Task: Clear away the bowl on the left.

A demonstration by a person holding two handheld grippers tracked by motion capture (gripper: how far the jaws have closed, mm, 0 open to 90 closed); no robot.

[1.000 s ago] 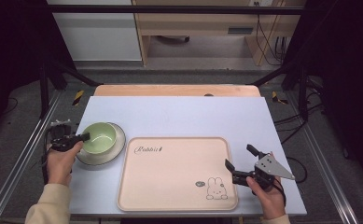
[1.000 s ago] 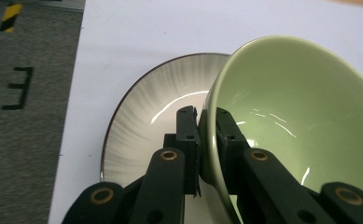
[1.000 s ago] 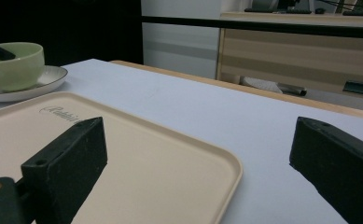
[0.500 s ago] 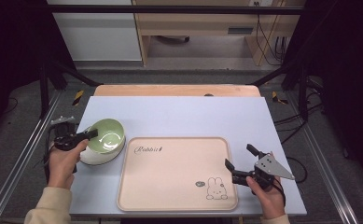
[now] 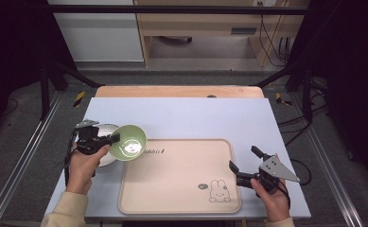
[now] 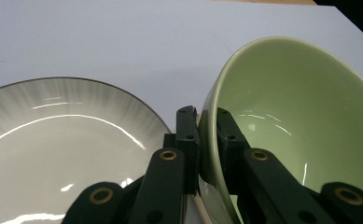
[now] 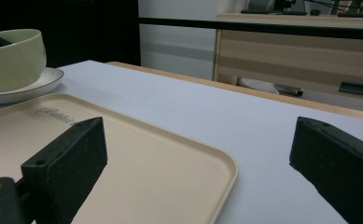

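Note:
My left gripper (image 5: 111,140) is shut on the rim of a light green bowl (image 5: 129,142), lifted and tilted above the table beside a white plate (image 5: 103,129). In the left gripper view the jaws pinch the green bowl's (image 6: 291,121) rim, one inside and one outside, with the white plate (image 6: 53,140) lying below at the left. The bowl hangs over the left edge of a beige tray (image 5: 181,175) printed with a rabbit. My right gripper (image 5: 245,161) stands open at the tray's right edge, nothing between its jaws.
The light blue table top (image 5: 196,116) stretches behind the tray, with a wooden strip (image 5: 177,91) along its far edge. A metal frame rail (image 5: 25,156) runs along the left side. In the right gripper view the tray's corner (image 7: 216,163) lies between the jaws.
My left gripper has lifted the green bowl off the white plate and carried it rightward toward the tray, tilting it. The right gripper has stayed put.

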